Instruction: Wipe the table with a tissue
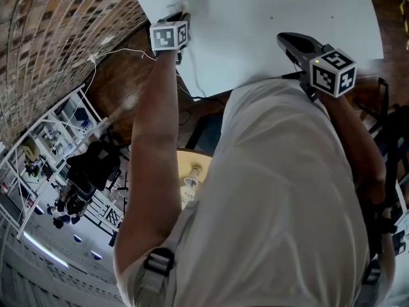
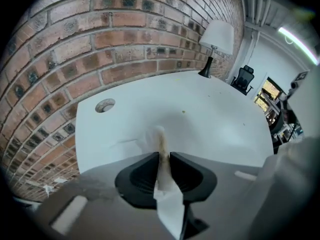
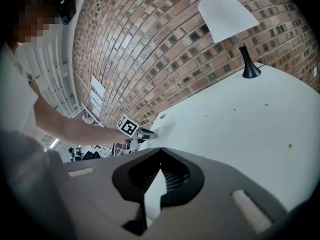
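Left tongs (image 2: 164, 155) are clamped on the tissue (image 2: 167, 199), its stained front edge pressed to the white bench (image 2: 215, 129) near the cable hole (image 2: 105, 105). Right tongs (image 3: 160, 151) hover over the bench's near side, tips together, nothing between them. The risk here is that only a thin fold is pinched, so a hard drag could tear it or pull it free. And the crumbs (image 3: 290, 145) sit well apart from the tissue, so a short stroke would miss them!
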Available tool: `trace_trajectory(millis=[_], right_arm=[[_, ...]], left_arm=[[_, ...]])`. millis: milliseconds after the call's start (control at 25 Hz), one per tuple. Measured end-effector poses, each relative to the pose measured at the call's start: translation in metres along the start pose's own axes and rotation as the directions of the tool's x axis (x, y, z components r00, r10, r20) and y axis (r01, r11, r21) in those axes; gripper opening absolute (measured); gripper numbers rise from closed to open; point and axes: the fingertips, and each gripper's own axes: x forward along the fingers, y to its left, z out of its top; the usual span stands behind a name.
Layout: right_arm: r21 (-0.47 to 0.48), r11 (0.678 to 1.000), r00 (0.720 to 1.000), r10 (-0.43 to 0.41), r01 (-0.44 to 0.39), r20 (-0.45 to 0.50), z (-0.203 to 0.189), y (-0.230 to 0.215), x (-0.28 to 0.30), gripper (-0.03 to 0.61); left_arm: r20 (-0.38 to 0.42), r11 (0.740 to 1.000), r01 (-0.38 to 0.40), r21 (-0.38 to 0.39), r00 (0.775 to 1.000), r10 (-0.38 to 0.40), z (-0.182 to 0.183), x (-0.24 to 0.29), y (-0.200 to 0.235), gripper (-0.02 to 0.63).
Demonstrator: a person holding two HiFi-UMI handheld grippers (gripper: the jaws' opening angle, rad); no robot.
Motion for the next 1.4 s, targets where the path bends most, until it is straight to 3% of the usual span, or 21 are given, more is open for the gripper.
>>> trace_trajectory(millis=[240, 360, 520, 800, 1040, 1200, 1400], right_arm=[[-0.073, 0.997, 1.000, 0.011, -0.012, -0.023, -0.008, 0.016, 0.006, 0.006], [-0.078, 0.997, 1.000, 0.010, -0.011, -0.016, -0.009, 0.022, 0.007, 0.006], [-0.095, 0.995, 1.000, -0.018, 0.017, -0.006, -0.010, 0.020, 0.005, 0.006], [-0.126, 0.992, 1.000, -0.010, 0.008, -0.014, -0.022, 0.042, 0.003, 0.006], [-0.147, 0.989, 1.000, -0.010, 0.009, -0.005, -0.031, 0.062, 0.011, 0.006], [-0.148, 0.989, 1.000, -0.028, 0.028, 0.005, -0.037, 0.069, 0.011, 0.006], [-0.120, 0.991, 0.998, -0.048, 0.051, 0.031, -0.037, 0.062, 0.005, 0.006]], left_arm=[[-0.021, 0.996, 0.063, 0.065, 0.998, -0.062, -0.007, -0.006, -0.050, 0.072], [0.024, 0.990, 0.140, 0.005, 0.990, -0.140, -0.014, -0.015, -0.074, 0.074], [0.183, 0.952, 0.285, -0.110, 0.947, -0.263, -0.023, -0.031, -0.111, 0.074], [0.341, 0.907, 0.379, -0.186, 0.890, -0.302, -0.044, -0.069, -0.160, 0.074], [0.408, 0.917, 0.342, -0.206, 0.881, -0.238, -0.059, -0.089, -0.142, 0.074], [0.420, 0.930, 0.285, -0.231, 0.892, -0.169, -0.064, -0.094, -0.110, 0.074], [0.385, 0.951, 0.227, -0.209, 0.913, -0.133, -0.060, -0.084, -0.094, 0.075]])
